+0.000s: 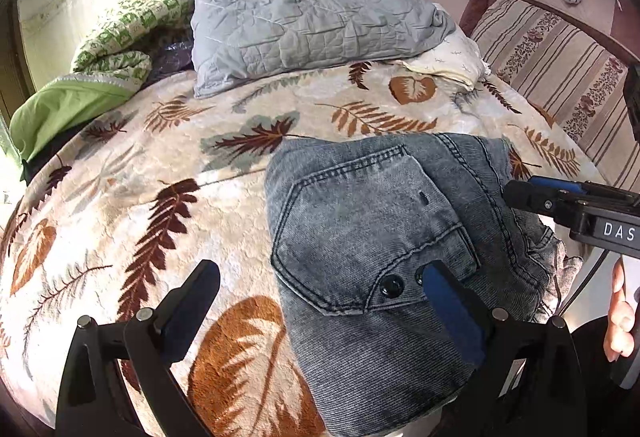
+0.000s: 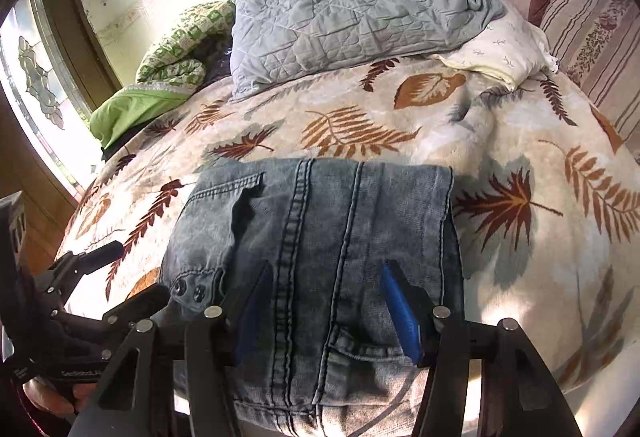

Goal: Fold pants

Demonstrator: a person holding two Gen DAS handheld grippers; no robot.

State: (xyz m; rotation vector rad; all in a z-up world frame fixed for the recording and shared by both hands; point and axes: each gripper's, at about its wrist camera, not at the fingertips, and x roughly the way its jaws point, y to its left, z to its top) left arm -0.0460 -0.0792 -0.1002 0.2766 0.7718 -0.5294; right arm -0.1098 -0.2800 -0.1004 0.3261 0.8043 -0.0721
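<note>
Folded grey-blue jeans [image 1: 360,205] lie in a compact stack near the front edge of the bed, the back pocket with its two snaps facing up. My left gripper [image 1: 320,269] stands wide open over the stack's left edge, its blue pad above the pocket and its other finger above the blanket. In the right wrist view the jeans [image 2: 320,205] show their double seams. My right gripper [image 2: 326,267] hovers half open over them, pads apart from the cloth. Each gripper shows in the other's view, the right gripper [image 1: 520,193] at the right edge and the left gripper [image 2: 136,277] at the lower left.
A leaf-patterned blanket [image 1: 160,177] covers the bed. At the head lie a grey quilted pillow [image 1: 304,21], green bedding [image 1: 112,45] and a cream pillow [image 1: 444,61]. A striped cushion [image 1: 552,57] lines the right side. A window [image 2: 32,77] is at the left. A person's hand [image 1: 620,317] shows.
</note>
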